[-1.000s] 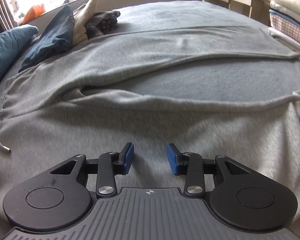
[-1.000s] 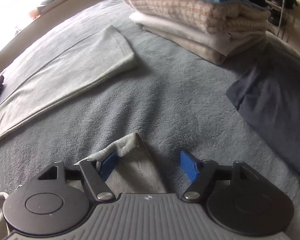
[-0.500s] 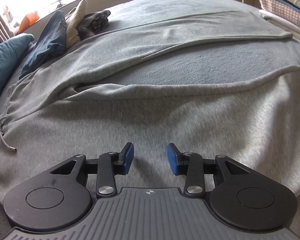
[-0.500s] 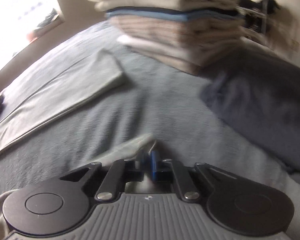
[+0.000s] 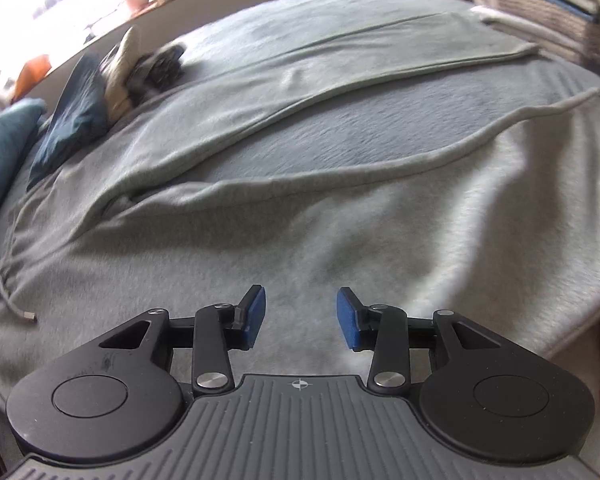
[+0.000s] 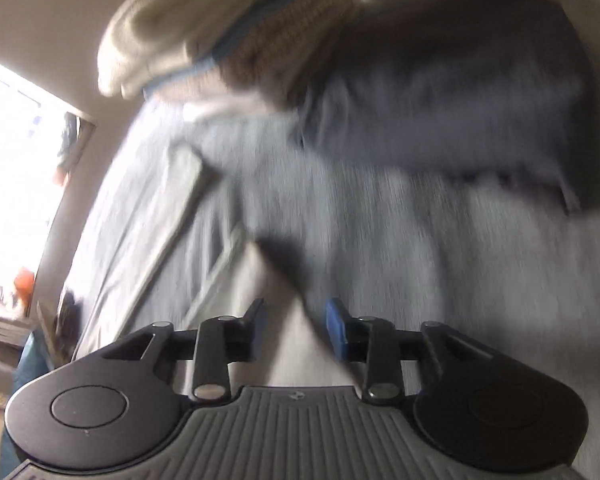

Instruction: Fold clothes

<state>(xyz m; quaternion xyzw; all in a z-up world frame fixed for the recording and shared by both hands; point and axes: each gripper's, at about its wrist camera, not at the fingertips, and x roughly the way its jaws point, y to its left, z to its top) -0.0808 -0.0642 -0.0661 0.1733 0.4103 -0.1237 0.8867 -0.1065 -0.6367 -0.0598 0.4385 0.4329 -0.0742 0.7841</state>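
Note:
Light grey sweatpants (image 5: 340, 216) lie spread flat on the grey bed cover, waist and drawstring (image 5: 16, 308) at the left, two legs running to the right. My left gripper (image 5: 300, 312) is open and empty, low over the near leg. In the blurred right wrist view my right gripper (image 6: 296, 320) has its jaws apart, with the near leg's pale cuff (image 6: 284, 344) lying between them. The far leg (image 6: 168, 216) stretches off to the left.
A stack of folded clothes (image 6: 228, 40) stands at the far right and also shows in the left wrist view (image 5: 540, 4). A dark folded garment (image 6: 452, 88) lies beside it. Unfolded clothes (image 5: 108, 92) and a teal pillow (image 5: 0, 148) lie at the back left.
My right gripper shut on the leg cuff, then opened again while swinging and rolling fast. My left gripper drifted a little over the near leg, still open.

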